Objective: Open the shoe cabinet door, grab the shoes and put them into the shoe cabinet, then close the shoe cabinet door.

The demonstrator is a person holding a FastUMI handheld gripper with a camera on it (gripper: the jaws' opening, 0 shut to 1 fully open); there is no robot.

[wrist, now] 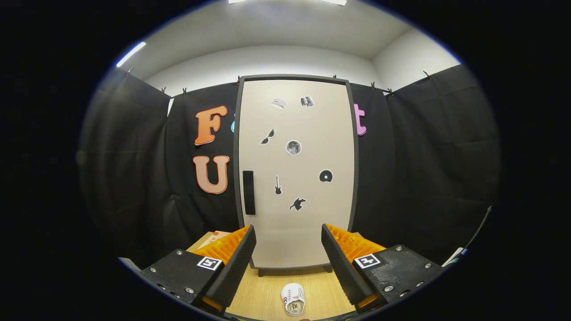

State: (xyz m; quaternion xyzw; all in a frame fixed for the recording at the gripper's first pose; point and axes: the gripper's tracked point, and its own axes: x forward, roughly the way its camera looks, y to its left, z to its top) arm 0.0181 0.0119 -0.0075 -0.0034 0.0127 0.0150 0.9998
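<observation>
Shoe (293,299) heel cut off below; cabinet (296,178) lower corners hidden behind spread gripper (288,254) jaws.

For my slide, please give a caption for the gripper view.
Open gripper faces the closed cabinet door; one shoe lies on the floor between its fingers.

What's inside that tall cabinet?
That cannot be seen: the cabinet door is closed and covers the inside. Only stickers and a dark handle show on it. A shoe lies on the floor between the open gripper fingers.
</observation>
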